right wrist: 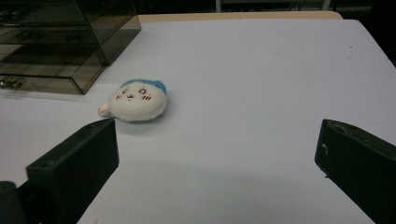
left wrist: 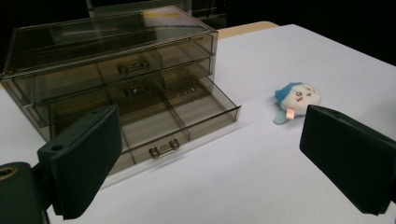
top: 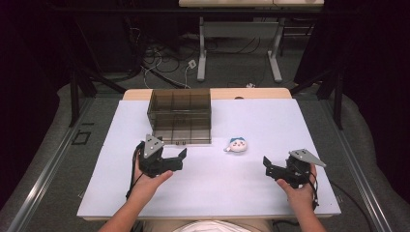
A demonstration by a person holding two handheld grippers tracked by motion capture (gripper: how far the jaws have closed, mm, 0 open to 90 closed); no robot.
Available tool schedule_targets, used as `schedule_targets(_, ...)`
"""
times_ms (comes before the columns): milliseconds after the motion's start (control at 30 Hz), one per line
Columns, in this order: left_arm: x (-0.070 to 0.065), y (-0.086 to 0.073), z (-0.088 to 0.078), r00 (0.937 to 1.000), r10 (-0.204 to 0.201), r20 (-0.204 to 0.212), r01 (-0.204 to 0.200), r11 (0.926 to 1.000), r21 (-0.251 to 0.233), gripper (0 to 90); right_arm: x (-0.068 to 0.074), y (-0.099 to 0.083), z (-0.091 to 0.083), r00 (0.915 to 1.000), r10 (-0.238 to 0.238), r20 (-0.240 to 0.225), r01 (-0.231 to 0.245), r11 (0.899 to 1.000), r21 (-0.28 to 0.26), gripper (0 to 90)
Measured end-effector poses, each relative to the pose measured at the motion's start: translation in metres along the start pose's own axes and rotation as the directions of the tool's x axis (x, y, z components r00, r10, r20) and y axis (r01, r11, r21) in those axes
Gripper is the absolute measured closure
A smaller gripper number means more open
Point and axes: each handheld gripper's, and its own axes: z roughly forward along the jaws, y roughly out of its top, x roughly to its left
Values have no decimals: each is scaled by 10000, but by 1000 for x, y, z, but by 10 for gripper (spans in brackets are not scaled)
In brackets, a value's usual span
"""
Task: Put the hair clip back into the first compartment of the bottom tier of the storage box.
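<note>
Both hand-held grippers, left (top: 175,158) and right (top: 269,166), wide open, seemingly empty.

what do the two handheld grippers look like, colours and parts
Both the left gripper and the right gripper are black, each topped by a grey three-cornered plate and trailing a black cable. Up close the jaws are broad, flat black blocks; the left one's pads look finely ribbed. The forearms are bare, no sleeves.
</note>
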Motion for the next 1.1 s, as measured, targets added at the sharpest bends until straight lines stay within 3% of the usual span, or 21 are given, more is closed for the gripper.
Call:
schedule_targets(267,-11,8,14,9997,195,174,-199,9995,231,77,-1,0,1,10000,56,19,-56,10000,-48,0)
schedule_targets(767,-3,21,27,9986,-380,378,362,9982,480,97,-2,-1,1,10000,30,-1,-30,9999,113,11)
schedule_targets(1100,-3,32,34,9992,-197,335,175,9977,649,116,-1,-1,3,9999,65,-156,-62,9998,205,59)
